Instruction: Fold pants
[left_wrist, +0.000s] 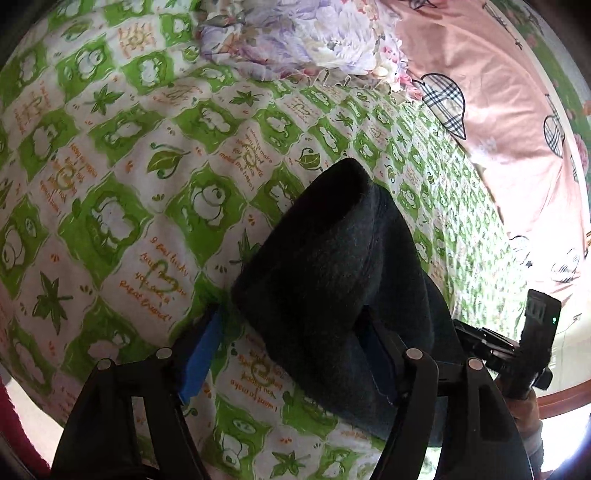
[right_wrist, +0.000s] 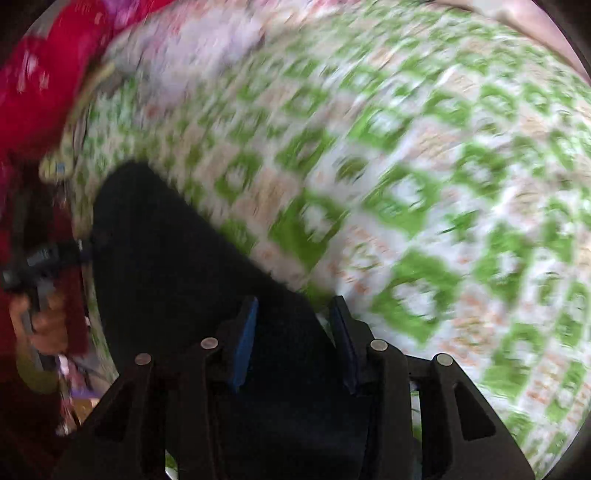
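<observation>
Black pants (left_wrist: 332, 258) on green-and-white checked sheet (left_wrist: 129, 166) (orange lettering).
</observation>
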